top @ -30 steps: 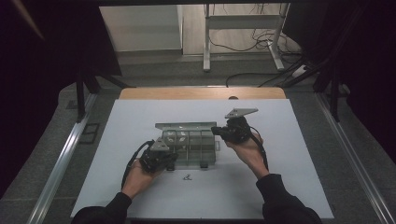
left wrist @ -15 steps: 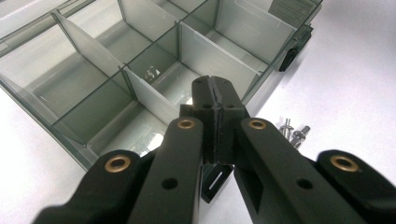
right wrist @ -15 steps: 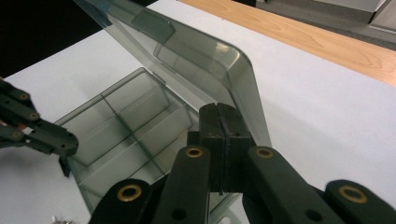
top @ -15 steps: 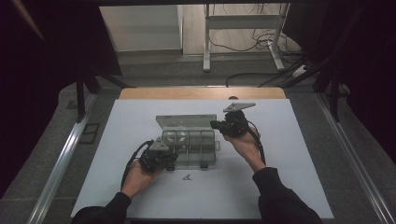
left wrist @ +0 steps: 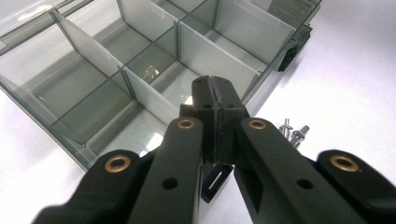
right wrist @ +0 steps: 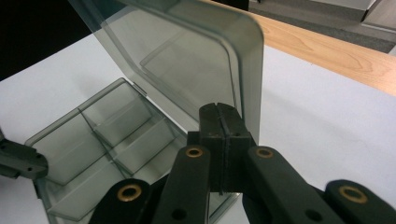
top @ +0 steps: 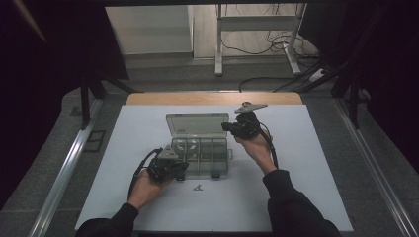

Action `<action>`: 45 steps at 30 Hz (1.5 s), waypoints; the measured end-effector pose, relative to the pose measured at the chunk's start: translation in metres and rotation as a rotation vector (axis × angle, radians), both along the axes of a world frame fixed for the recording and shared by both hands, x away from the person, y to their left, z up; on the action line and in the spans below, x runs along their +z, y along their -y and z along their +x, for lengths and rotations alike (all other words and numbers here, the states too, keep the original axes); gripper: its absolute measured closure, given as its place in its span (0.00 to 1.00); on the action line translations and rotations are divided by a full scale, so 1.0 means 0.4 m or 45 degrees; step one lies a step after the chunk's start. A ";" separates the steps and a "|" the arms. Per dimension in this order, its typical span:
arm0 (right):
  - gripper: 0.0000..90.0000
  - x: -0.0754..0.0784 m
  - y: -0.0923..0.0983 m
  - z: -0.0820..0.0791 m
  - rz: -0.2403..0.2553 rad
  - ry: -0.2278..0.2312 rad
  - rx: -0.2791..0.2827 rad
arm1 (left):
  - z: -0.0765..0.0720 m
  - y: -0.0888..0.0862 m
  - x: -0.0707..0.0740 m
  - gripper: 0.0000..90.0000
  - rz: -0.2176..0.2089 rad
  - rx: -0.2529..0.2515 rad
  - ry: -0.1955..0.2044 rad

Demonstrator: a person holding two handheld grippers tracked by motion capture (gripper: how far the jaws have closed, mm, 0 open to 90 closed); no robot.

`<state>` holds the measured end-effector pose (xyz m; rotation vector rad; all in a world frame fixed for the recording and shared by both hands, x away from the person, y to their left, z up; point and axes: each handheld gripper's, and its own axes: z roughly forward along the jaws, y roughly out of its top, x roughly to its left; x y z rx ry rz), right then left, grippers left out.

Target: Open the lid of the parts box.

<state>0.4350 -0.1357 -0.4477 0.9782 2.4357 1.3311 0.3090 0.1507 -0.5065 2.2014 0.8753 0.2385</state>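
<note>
A clear smoky plastic compartment box lies in the middle of the white table, its hinged lid standing up at the far side. My left gripper rests at the box's near left corner, jaws shut with nothing between them; its tips hover over the near row of empty compartments. My right gripper is shut and empty beside the lid's right edge; in the right gripper view its tips sit just in front of the raised lid. Whether they touch the lid I cannot tell.
A couple of small metal screws lie on the white table just in front of the box, seen as a small dark speck in the high view. A dark latch sticks out of the box's front wall. A wooden strip runs along the far edge.
The lid has swung from nearly flat to standing upright. My right gripper has shifted a little to the left and away beside it. The left gripper has stayed put.
</note>
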 end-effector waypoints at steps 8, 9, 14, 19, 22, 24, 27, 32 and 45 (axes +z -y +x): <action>0.98 -0.014 -0.002 0.019 -0.019 -0.006 -0.011 | 0.001 0.000 0.000 0.99 0.003 -0.003 0.000; 0.98 -0.018 -0.003 0.025 -0.021 -0.009 -0.017 | 0.001 -0.001 0.000 0.99 0.003 -0.003 0.000; 0.98 -0.027 -0.001 0.036 -0.030 -0.012 -0.024 | 0.001 -0.001 0.000 0.99 0.005 -0.005 0.000; 0.98 -0.033 0.000 0.046 -0.031 -0.017 -0.034 | 0.001 0.000 0.000 0.99 0.000 -0.004 -0.002; 0.98 -0.036 0.000 0.052 -0.033 -0.018 -0.038 | 0.001 0.000 0.000 0.99 0.001 -0.004 -0.002; 0.98 -0.038 0.001 0.055 -0.034 -0.025 -0.039 | 0.001 -0.001 0.000 0.99 0.000 -0.005 -0.001; 0.98 -0.040 0.000 0.058 -0.037 -0.023 -0.042 | 0.001 -0.001 0.000 0.99 0.001 -0.005 -0.002; 0.98 -0.046 0.000 0.066 -0.044 -0.029 -0.046 | 0.001 -0.001 0.000 0.99 -0.003 -0.004 -0.003; 0.97 -0.059 0.001 0.071 -0.080 -0.042 -0.047 | 0.002 -0.002 0.000 0.99 -0.010 -0.002 -0.009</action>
